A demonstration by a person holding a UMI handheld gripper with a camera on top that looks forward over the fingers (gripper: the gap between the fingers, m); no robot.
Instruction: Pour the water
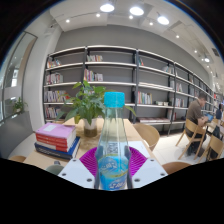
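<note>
Your gripper [113, 165] pinches a clear water bottle [113, 140] with a blue cap, both fingers pressing its sides; the bottle stands upright, its long axis vertical, cap on; a table [45, 158] with books [57, 139] lies beyond; tipping sideways seems next.

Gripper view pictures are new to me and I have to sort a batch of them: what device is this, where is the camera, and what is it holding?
No robot here: a person carries a hand-held two-finger gripper, and the camera rides on it, looking forward along the fingers. That wide lens bends the room. The pink patches are pads on the fingers' inner faces. Between them stands a clear water bottle with a light blue cap, and both fingers appear to press on it, so it is held. Beyond it a table carries a stack of books and a potted plant. Further back are long bookshelves, and a person sits at another table.
</note>
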